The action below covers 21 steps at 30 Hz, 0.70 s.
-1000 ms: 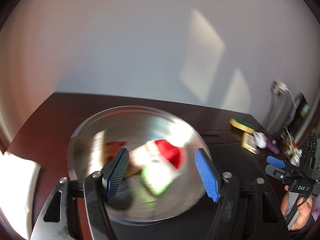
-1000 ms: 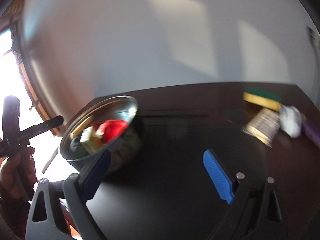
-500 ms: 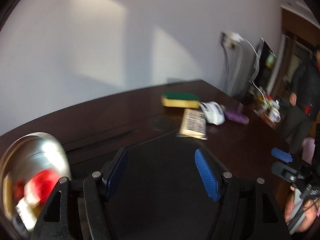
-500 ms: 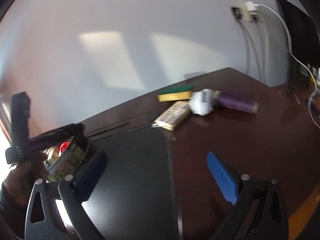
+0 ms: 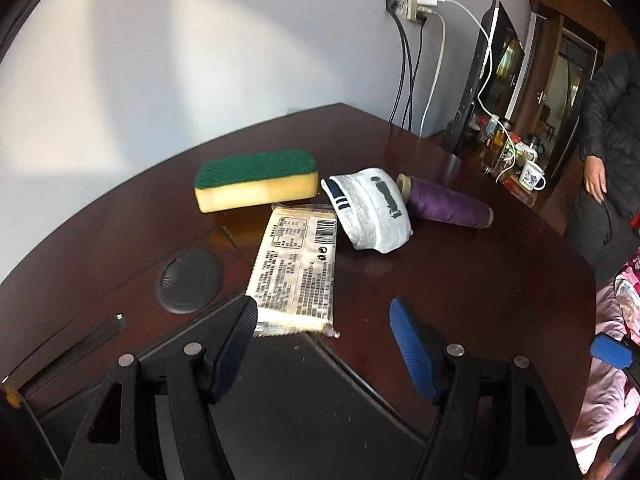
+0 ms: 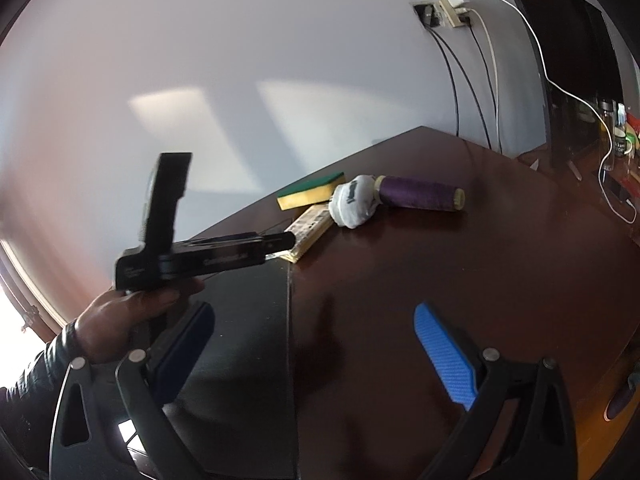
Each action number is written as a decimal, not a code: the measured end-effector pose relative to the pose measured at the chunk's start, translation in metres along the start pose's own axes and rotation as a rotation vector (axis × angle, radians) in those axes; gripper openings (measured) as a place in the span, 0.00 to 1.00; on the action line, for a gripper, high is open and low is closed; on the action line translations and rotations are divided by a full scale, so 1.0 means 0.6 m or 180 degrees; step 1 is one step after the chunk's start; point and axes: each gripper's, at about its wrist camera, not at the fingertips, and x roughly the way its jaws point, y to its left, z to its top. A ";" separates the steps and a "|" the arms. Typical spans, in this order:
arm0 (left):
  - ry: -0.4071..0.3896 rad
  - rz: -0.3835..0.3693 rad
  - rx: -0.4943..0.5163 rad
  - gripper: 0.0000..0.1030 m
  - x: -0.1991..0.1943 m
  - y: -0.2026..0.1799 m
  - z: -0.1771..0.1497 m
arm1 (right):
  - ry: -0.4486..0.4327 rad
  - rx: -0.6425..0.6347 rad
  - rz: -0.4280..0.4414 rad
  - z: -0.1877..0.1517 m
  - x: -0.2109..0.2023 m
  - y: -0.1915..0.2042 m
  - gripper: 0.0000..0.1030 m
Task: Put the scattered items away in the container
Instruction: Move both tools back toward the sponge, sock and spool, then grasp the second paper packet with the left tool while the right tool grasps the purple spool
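Four items lie together on the dark wooden desk: a yellow-and-green sponge (image 5: pixel 256 178), a flat cream snack packet (image 5: pixel 296 268), a rolled white sock (image 5: pixel 370 212) and a purple thread spool (image 5: pixel 444 202). My left gripper (image 5: pixel 322 316) is open, pointing down at the packet, whose near end lies just ahead of its fingertips and close to the left one; the pads do not press on it. The right wrist view shows that left gripper (image 6: pixel 200 258) from the side, its tip by the packet (image 6: pixel 312 228). My right gripper (image 6: pixel 314 316) hangs wide open and holds nothing, well short of the sock (image 6: pixel 354 200). No container is in view.
A black mat (image 5: pixel 300 400) covers the near desk, with a round black grommet (image 5: pixel 188 280) beside it. Cables run down the wall to a monitor (image 5: pixel 492 72); mugs stand behind it. A person in a dark coat (image 5: pixel 612 120) stands beyond the desk's right edge.
Both views have swung right, away from the metal bowl with its red and green contents, which has left view. The four items now sit close in front of the left gripper.
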 end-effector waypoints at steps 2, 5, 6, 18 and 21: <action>0.0025 0.0039 0.0014 0.69 0.011 0.002 0.005 | 0.0002 0.0020 0.0008 -0.001 0.001 -0.005 0.99; 0.0055 0.0056 -0.0003 0.69 0.022 0.008 0.008 | 0.0019 0.0051 0.0004 -0.002 0.006 -0.013 0.99; 0.0064 0.0061 -0.0022 0.69 0.025 0.010 0.009 | 0.0025 0.0065 0.0004 -0.002 0.008 -0.015 0.99; 0.0203 0.0150 0.0039 0.69 0.060 0.018 0.013 | 0.0114 0.0002 0.0054 -0.011 0.025 0.006 0.99; 0.0221 0.0178 0.0069 0.69 0.071 0.019 0.011 | 0.0139 -0.0018 0.0062 -0.014 0.029 0.011 0.99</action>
